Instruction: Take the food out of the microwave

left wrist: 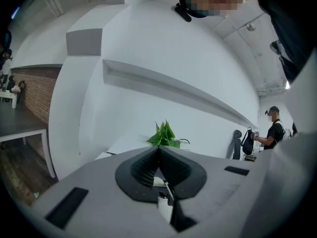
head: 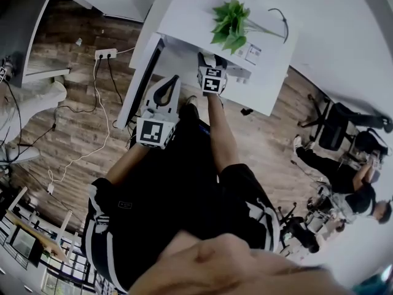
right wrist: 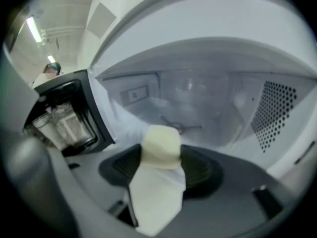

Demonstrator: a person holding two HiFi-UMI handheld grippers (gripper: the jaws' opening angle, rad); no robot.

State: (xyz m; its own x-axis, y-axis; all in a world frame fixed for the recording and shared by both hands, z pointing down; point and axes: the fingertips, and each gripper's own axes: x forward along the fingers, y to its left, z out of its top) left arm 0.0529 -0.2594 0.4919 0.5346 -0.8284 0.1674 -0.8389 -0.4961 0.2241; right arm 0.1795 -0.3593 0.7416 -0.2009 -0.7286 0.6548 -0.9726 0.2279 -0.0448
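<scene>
The white microwave point(right wrist: 208, 58) stands open, its dark glass door point(right wrist: 64, 113) swung out to the left. In the right gripper view, my right gripper point(right wrist: 161, 157) is shut on a pale cream block of food point(right wrist: 161, 144) with white wrapping under it, held just in front of the empty cavity. The head view shows this gripper point(head: 212, 72) at the microwave's opening and the door point(head: 142, 78) beside it. My left gripper point(head: 161, 103) hangs lower left by the door; in its own view it point(left wrist: 159, 150) is shut with nothing in it.
A green potted plant point(head: 230, 23) sits on the white top above the microwave, also in the left gripper view point(left wrist: 163, 134). A power strip point(head: 105, 53) and cables lie on the wooden floor at left. People and chairs point(head: 344, 177) are at the right.
</scene>
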